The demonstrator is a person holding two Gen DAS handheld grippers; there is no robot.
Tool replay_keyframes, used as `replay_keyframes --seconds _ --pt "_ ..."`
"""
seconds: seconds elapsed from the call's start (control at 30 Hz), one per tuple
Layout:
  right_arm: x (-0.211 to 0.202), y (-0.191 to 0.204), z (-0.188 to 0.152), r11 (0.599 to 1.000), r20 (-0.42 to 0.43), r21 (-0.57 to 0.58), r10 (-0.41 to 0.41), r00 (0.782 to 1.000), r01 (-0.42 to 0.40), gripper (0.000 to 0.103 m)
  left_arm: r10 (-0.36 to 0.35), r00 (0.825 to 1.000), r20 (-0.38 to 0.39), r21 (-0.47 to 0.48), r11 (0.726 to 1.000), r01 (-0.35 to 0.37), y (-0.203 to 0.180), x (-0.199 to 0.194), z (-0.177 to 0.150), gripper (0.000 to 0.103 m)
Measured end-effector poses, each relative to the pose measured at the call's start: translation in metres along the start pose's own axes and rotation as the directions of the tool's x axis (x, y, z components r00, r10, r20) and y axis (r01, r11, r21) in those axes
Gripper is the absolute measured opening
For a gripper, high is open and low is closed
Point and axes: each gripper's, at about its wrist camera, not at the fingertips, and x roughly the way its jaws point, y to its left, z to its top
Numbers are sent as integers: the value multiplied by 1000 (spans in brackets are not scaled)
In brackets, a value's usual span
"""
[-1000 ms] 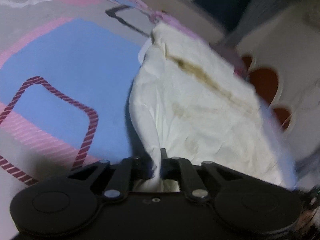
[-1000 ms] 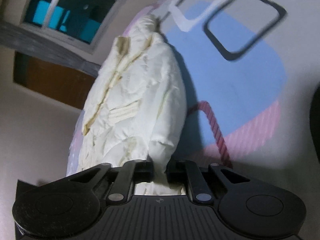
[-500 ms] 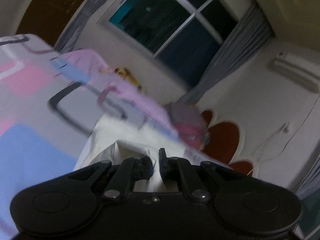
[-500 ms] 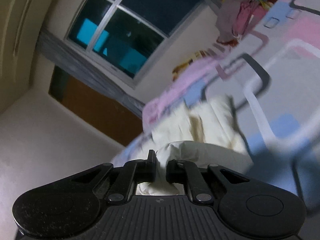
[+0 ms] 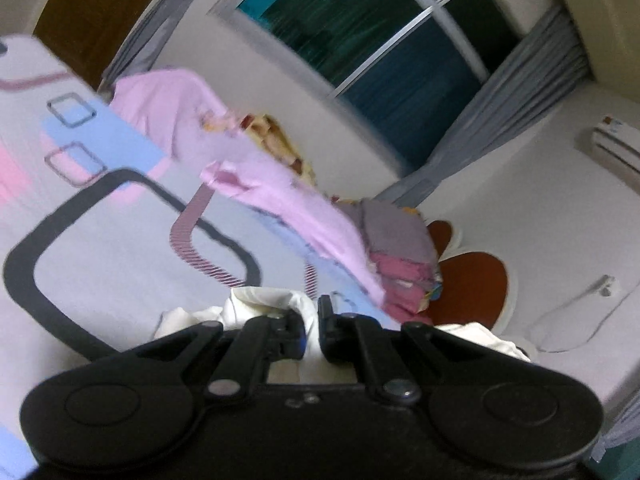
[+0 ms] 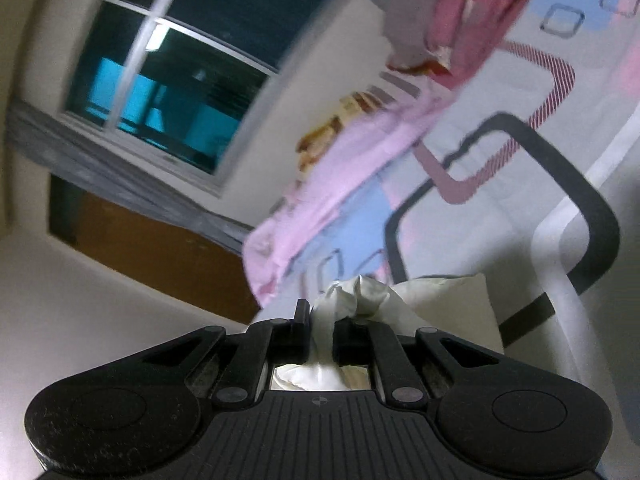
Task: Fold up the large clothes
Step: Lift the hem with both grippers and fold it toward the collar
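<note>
A cream white garment [image 5: 260, 304] is pinched in both grippers above a patterned bed sheet [image 5: 120, 240]. My left gripper [image 5: 312, 322] is shut on a bunched fold of it, and more cream cloth [image 5: 480, 334] shows to the right behind the gripper body. In the right wrist view my right gripper [image 6: 322, 326] is shut on another bunched edge of the garment [image 6: 352, 296], whose folded part [image 6: 452, 304] lies on the sheet [image 6: 500, 208] just beyond. Most of the garment is hidden below both grippers.
A pink blanket [image 5: 280, 192] and a pile of grey and pink clothes [image 5: 400, 248] lie along the bed's far edge by the wall. A dark window [image 5: 380, 40] with grey curtains stands behind. The red and white headboard [image 5: 472, 280] is at right.
Both grippers have lifted and swung forward over the bed with the garment held. The spread-out garment has dropped out of view, and the window and far wall now fill both views.
</note>
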Motion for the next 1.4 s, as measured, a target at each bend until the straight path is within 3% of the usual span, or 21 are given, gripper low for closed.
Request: replay_keyframes --seconds 0.1,0.17,0.2,0.23,0.27,0.3,0.33,0.5,0.57,0.63,0.7,0.73,0.77,0.8,0.83,0.93,1.03,1.13,1.23,1.3,1.4 --pt "29 -22 11 998 -26 40 -45 999 46 9 -6 1000 -27 -74 997 4 24 29 5 15" --pt "42 -38 18 995 -35 91 -30 999 33 23 0 999 -43 -145 989 -6 41 44 12 31" --pt "46 -45 22 993 -23 116 -27 999 29 42 13 999 -34 -164 986 -18 47 47 16 38" --pt "46 -49 26 991 9 126 -47 999 46 65 44 999 -7 -169 985 -44 52 48 20 59" --pt "44 -49 29 991 54 110 -82 995 75 78 95 995 26 -156 984 -90 54 46 25 80" --pt "40 -49 31 992 94 88 -101 990 92 92 134 990 47 -137 983 -126 54 44 30 86" --pt "37 -48 34 994 121 59 -102 987 96 92 152 986 60 -116 983 -145 55 43 34 88" --pt "61 -38 28 954 31 -201 -219 975 221 92 165 982 -88 79 984 -158 54 63 41 86" --pt "78 -37 23 929 -8 -280 -255 967 243 82 175 972 -157 124 980 -157 56 79 38 86" --pt "92 -34 17 914 -40 -322 -273 961 246 60 153 964 -219 151 981 -122 56 97 34 86" --pt "105 -33 14 892 -62 -371 -303 951 260 46 137 955 -264 166 982 -95 56 111 31 78" --pt "111 -30 11 885 -72 -392 -303 950 252 32 146 949 -279 170 980 -101 57 117 30 65" --pt "115 -29 9 877 -79 -415 -300 951 242 22 142 945 -295 164 982 -97 59 122 29 30" --pt "116 -26 7 864 -74 -446 -296 952 234 11 105 946 -307 143 988 -64 61 125 28 12" --pt "113 -21 5 853 -58 -470 -285 957 226 8 84 951 -296 139 989 -45 59 126 27 4" --pt "91 -13 7 850 48 -489 -196 979 194 6 11 982 -190 147 989 17 51 112 31 3" --pt "87 -13 10 844 112 -493 -176 978 209 6 -37 991 -130 111 992 52 54 109 35 3" --pt "114 -23 6 813 96 -503 -285 954 293 6 31 987 -158 103 995 -15 57 130 31 3" --pt "140 -45 0 808 52 -462 -386 921 365 7 103 969 -223 105 991 -81 66 155 22 4" --pt "146 -55 -7 805 67 -444 -408 911 393 7 122 958 -259 85 991 -103 74 165 16 6" --pt "144 -68 -7 832 73 -396 -393 917 388 7 93 963 -253 12 996 -93 89 167 12 10"
